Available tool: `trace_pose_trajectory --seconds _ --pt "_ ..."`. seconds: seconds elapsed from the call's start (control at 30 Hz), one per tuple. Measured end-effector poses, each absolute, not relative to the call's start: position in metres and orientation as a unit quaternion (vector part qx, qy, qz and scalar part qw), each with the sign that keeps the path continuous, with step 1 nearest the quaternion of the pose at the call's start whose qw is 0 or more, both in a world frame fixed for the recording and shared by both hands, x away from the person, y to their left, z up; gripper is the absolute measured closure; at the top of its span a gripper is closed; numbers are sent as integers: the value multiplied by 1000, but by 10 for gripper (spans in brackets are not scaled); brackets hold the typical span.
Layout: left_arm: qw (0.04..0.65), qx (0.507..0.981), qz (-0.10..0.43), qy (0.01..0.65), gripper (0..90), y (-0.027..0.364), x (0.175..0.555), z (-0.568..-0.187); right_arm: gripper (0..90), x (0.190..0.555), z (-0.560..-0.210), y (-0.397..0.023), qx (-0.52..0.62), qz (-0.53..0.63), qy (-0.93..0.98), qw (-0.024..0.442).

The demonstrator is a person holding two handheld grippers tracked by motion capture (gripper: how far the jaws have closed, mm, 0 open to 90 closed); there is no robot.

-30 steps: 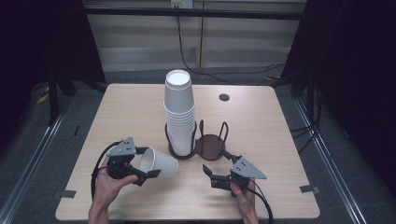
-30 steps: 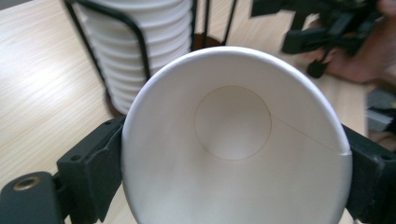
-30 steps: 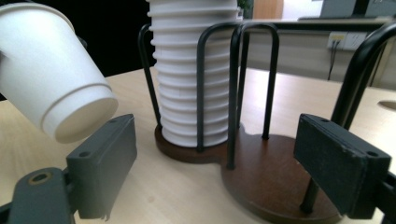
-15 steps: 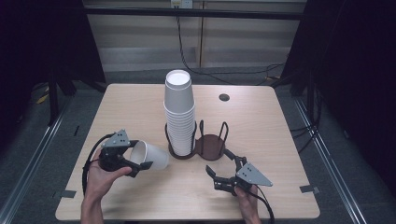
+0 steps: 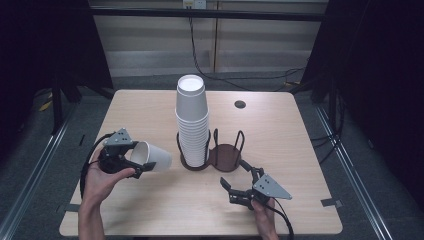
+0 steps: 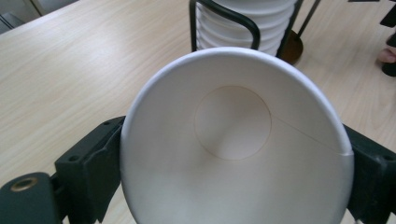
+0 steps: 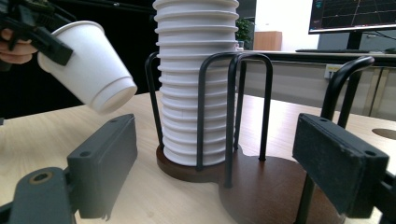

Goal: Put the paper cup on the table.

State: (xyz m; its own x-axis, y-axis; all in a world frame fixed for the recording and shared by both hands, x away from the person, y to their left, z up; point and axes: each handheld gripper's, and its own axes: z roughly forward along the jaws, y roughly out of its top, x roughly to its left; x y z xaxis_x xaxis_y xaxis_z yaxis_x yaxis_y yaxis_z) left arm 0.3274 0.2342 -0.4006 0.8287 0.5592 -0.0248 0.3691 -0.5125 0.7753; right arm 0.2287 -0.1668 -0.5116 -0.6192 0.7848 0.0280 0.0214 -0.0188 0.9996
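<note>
One paper cup [image 5: 151, 157] clamped at the rim by the left gripper [image 5: 131, 161], tipped on its side, base toward the cup stack [image 5: 192, 122], clear of the table [image 5: 150, 107]; likely just pulled free. Right gripper [image 5: 235, 189] parted and empty, facing the two-ring wire holder [image 5: 224, 155], seemingly placed to steady it. Second ring bare, probably awaiting that cup.

My left claw [image 5: 142, 165] holds a cup [image 5: 152, 157] left of the cup stack [image 5: 192, 120] in the holder [image 5: 226, 156]; right claw [image 5: 239, 186] sits before the holder.
</note>
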Motion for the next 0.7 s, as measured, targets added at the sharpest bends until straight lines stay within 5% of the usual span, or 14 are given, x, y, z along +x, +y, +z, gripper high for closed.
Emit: trace_pose_trajectory --seconds 0.5,0.7 --pt "371 877 134 273 85 237 344 -373 132 228 -512 -167 314 641 634 298" --pt "301 900 148 279 84 229 364 -366 133 228 -512 -167 316 640 634 298"
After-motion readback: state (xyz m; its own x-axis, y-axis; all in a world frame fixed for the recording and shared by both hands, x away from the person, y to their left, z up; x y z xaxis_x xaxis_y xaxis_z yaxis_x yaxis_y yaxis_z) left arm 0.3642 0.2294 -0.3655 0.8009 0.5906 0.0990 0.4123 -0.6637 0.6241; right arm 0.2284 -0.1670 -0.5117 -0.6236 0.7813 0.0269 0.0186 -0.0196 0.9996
